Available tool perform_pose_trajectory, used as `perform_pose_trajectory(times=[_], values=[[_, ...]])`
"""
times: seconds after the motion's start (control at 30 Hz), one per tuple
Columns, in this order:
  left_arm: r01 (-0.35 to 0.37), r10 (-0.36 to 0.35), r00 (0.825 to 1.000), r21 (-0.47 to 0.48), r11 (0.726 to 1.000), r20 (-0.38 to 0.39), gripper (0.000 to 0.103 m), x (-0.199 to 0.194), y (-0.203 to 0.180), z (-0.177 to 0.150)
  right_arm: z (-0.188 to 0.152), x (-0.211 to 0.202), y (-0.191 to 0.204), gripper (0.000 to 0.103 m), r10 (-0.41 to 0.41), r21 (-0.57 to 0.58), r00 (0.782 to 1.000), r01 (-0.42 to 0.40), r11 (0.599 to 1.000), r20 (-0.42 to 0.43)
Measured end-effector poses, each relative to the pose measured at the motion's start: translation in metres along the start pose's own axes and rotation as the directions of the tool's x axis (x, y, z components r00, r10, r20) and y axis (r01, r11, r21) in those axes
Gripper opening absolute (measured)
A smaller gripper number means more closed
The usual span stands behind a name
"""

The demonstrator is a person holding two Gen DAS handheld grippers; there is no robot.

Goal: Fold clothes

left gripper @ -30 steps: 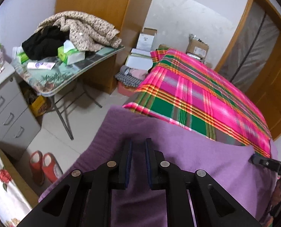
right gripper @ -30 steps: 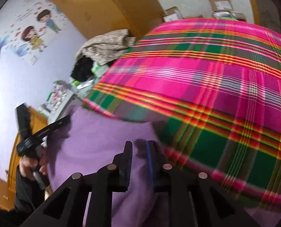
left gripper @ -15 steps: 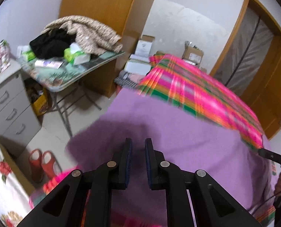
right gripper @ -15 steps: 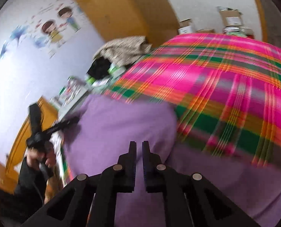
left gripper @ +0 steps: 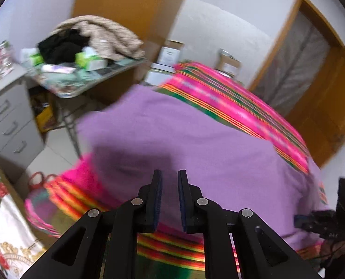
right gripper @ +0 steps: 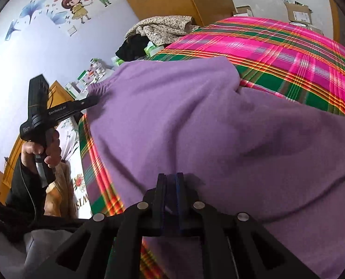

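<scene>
purple garment [right gripper: 195, 116] spread over the plaid bed cover [right gripper: 288, 53]. left hand-held gripper [left gripper: 170, 186] clamped on the garment's edge, seen pinching it from the right wrist view. right hand-held gripper [right gripper: 171, 186] nearly clenched, jaws lately closing, purple cloth between the pads.

Matt, fleecy purple cloth [right gripper: 195, 116] lies on a woven plaid bedcover [right gripper: 300, 53] — beside glossy wooden wardrobe [left gripper: 125, 7].
</scene>
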State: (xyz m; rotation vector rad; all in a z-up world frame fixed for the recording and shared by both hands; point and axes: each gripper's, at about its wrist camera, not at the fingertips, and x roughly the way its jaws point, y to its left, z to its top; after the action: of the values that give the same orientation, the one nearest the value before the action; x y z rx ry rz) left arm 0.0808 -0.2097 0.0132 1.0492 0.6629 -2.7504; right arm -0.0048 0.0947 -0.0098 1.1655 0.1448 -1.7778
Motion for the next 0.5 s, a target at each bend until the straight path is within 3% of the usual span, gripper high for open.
perform_pose_trajectory(times=[0.13,0.23,0.37,0.5], values=[[0.078,-0.075,0.996,0.063,0.995,-0.044,0.014,0.016,-0.039,-0.005,-0.003,-0.038,-0.010,0.009,-0.053,0.048,0.994,0.049,0.998,0.095],[0.124,-0.117,0.991,0.100,0.987,-0.071,0.014,0.025,-0.060,-0.006,-0.004,-0.069,-0.031,0.013,-0.134,0.135,0.976,0.111,0.985,0.172],[0.172,-0.157,0.982,0.142,0.975,-0.109,0.014,0.036,-0.085,-0.008,-0.016,-0.107,-0.062,0.032,-0.258,0.262,0.938,0.195,0.945,0.232],[0.204,-0.181,0.973,0.168,0.964,-0.144,0.014,0.045,-0.100,-0.013,-0.028,-0.131,-0.098,0.037,-0.385,0.392,0.896,0.279,0.876,0.222]])
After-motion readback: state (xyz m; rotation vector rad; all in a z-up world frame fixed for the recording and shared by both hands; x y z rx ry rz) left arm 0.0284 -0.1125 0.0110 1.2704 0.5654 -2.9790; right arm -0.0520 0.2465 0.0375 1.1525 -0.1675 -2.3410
